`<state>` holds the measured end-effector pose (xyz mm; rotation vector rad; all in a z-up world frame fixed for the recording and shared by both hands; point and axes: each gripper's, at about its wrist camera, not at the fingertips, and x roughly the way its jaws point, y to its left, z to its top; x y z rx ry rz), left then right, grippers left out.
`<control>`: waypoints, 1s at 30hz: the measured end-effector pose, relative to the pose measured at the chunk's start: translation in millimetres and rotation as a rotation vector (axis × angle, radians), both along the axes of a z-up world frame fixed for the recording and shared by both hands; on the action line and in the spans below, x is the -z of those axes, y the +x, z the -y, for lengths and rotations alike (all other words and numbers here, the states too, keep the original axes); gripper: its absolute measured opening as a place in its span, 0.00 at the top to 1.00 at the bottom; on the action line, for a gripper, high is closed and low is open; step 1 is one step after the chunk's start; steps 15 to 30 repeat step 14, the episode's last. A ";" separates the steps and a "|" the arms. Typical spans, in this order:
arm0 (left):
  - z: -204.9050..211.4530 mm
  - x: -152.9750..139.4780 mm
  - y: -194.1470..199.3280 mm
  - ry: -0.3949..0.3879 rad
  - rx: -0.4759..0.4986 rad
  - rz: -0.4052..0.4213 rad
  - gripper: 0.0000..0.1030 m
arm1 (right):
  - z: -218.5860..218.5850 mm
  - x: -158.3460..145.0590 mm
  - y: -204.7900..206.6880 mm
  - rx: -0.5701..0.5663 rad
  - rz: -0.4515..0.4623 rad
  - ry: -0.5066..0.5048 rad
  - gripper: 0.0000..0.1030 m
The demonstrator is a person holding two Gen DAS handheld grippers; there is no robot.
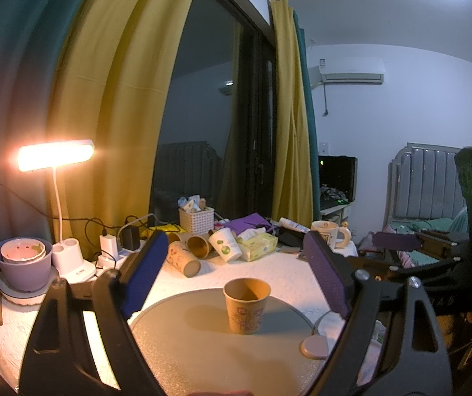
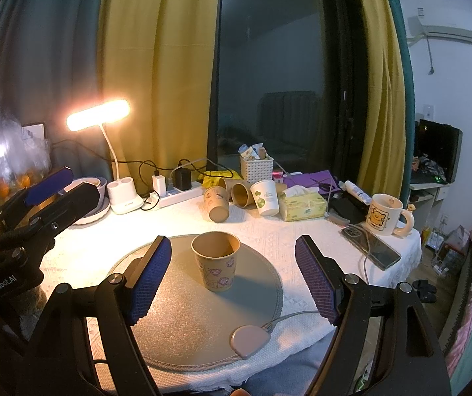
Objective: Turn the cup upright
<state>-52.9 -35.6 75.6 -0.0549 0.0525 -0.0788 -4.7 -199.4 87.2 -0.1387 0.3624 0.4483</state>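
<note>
With the cup [image 2: 216, 261] already stood upright on the round mat [image 2: 176, 323] between the wide-spread, empty right gripper [image 2: 232, 280], it could be toppled if clipped during withdrawal.

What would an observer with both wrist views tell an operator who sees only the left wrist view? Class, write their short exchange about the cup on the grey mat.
Operator: I see the paper cup upright on the grey mat. How do the right tongs stand?
Observer: The right tongs are open. The cup stands between their pads with a gap on each side.
Operator: What does my right finger hide on the table?
Observer: A phone lies flat in front of the mug.
Operator: Anything left of the lamp?
Observer: A clear bag holding oranges.
</note>
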 end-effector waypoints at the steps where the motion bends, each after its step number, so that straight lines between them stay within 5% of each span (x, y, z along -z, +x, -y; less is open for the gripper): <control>1: 0.0 -0.1 0.0 0.000 0.000 0.000 0.17 | 0.4 -0.2 0.4 -0.001 -0.001 0.000 0.22; 30: 4.8 12.6 3.2 0.003 0.036 -0.020 0.17 | 0.6 0.2 2.8 -0.004 0.008 -0.022 0.22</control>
